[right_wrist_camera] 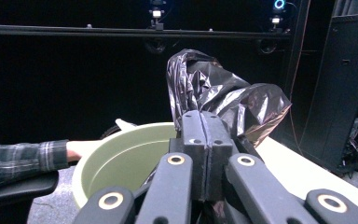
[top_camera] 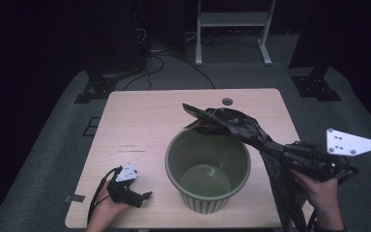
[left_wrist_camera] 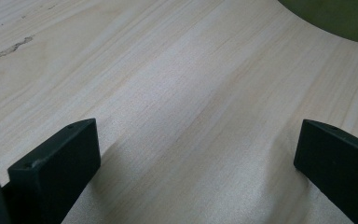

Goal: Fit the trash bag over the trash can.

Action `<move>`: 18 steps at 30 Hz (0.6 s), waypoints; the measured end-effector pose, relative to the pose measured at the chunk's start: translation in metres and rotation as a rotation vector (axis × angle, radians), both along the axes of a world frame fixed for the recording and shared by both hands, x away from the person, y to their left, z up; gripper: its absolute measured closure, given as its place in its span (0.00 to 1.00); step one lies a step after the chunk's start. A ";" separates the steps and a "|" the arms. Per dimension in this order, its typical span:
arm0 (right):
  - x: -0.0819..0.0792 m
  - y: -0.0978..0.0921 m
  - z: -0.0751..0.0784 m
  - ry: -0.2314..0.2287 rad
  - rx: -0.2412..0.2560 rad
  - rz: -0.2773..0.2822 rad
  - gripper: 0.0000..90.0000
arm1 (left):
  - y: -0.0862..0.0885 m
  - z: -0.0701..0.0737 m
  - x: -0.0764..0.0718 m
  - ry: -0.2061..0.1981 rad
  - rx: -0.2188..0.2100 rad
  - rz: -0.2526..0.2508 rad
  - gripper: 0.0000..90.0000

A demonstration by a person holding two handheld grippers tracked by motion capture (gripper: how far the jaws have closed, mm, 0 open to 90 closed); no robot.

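Black bag (top_camera: 232, 123) pinched in right hand-held gripper (top_camera: 290, 153) above green bin (top_camera: 207, 166); left hand-held gripper (top_camera: 142, 197) spread.

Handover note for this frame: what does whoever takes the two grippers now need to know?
Right gripper: shut on the black bin bag, held up over the far right rim of the green bin; the rest of the bag hangs down off the table's near right edge.
Left gripper: open, holding nothing, resting low on the table left of the bin.
Done: bag picked up and brought to the bin.
Left: the bag is still bunched, not opened or set inside; the bin looks unlined. Probably open the bag's mouth with the left gripper and fit it over the rim.
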State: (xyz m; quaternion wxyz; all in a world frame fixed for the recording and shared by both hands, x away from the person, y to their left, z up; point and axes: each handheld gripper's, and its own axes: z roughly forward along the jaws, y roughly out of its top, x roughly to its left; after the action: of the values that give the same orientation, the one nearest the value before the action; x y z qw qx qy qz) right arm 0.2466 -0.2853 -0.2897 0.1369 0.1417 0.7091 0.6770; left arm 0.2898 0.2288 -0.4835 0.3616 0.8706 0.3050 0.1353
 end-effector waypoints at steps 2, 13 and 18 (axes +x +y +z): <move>-0.004 -0.002 0.000 0.001 -0.007 0.005 1.00 | 0.000 0.000 0.000 0.000 0.000 0.000 0.00; -0.028 -0.011 -0.003 -0.003 -0.047 0.047 1.00 | 0.000 0.000 0.000 0.002 0.000 0.007 0.00; -0.028 -0.009 -0.005 0.007 -0.063 0.074 1.00 | 0.000 0.000 0.000 0.002 0.000 0.008 0.00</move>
State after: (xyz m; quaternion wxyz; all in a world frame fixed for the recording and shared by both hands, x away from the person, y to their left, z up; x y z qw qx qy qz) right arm 0.2184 -0.2946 -0.2946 0.1137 0.1133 0.7354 0.6584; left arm 0.2897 0.2289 -0.4834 0.3607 0.8695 0.3091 0.1357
